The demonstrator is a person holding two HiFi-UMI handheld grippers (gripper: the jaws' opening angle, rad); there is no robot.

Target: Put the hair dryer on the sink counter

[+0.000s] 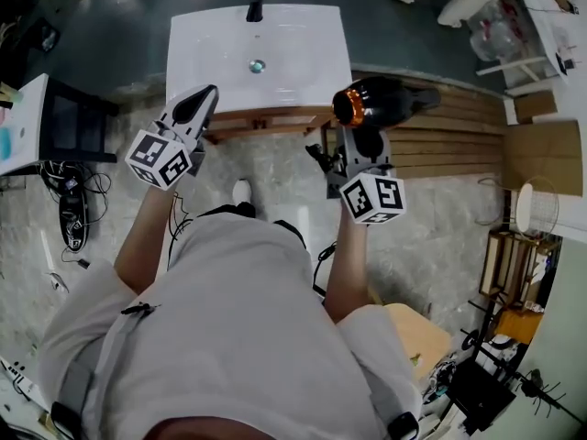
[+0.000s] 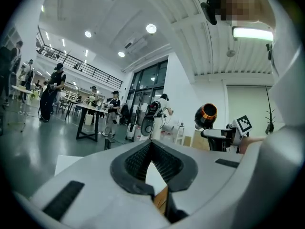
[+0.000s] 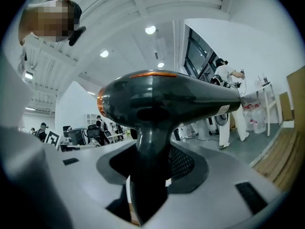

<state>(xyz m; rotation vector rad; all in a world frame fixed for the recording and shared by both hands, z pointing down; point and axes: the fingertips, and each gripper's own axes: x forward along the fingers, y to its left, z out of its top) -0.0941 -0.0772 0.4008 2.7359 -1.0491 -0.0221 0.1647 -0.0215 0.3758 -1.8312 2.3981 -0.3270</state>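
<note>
White sink counter (image 1: 303, 35) lying far ahead, right gripper (image 1: 360, 138) pinching hair dryer (image 1: 381, 99) by handle (orange ring facing left), left gripper (image 1: 207, 96) pressing its jaws together

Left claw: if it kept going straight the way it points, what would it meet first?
Probably nothing soon: the left claw points level over the white sink counter, and the black faucet sits slightly left of its line. Depth is uncertain.

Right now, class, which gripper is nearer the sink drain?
Left. Left gripper: over the sink's front-left corner, near the drain. Right gripper, gripping the hair dryer: off the front-right corner.
</note>
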